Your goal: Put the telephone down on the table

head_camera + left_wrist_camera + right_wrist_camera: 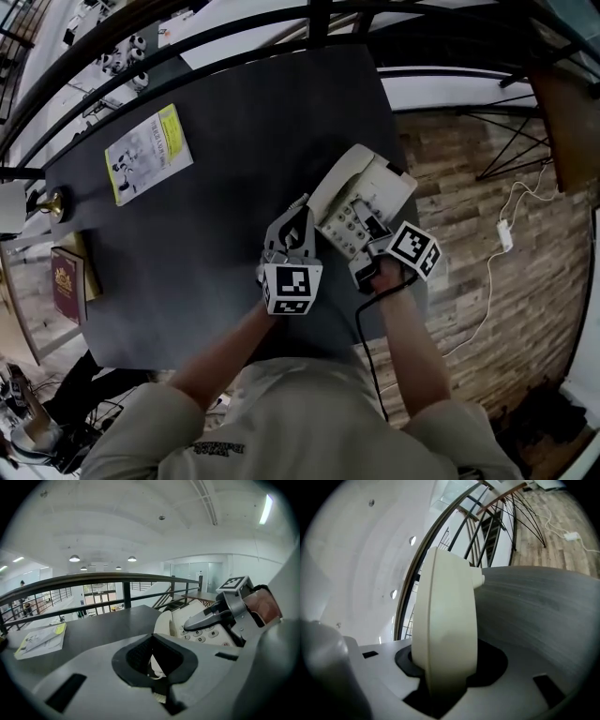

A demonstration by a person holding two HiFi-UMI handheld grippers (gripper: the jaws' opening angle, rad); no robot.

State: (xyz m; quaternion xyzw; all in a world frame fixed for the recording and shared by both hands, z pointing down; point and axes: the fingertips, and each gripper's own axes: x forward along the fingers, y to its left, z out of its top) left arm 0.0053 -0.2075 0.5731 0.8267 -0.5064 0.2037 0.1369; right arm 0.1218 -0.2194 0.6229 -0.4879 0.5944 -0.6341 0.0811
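Grey and tilted forward and down, both grippers are held side by side near the table's [206,244] right edge, forearms reaching out from its near edge. The right gripper [373,234] is clamped on the near end of the telephone [352,192], jaws partly apart around its casing. The left gripper [298,217], just beside the telephone's left side, has its jaws nearly together, pinching a thin white piece [154,667] I cannot identify. The telephone is cream, keypad up.

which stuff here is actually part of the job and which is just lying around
In the job: telephone, table, left hand-held gripper, right hand-held gripper.
Lying about: leaflet, red book, brass object, white cable on the floor.
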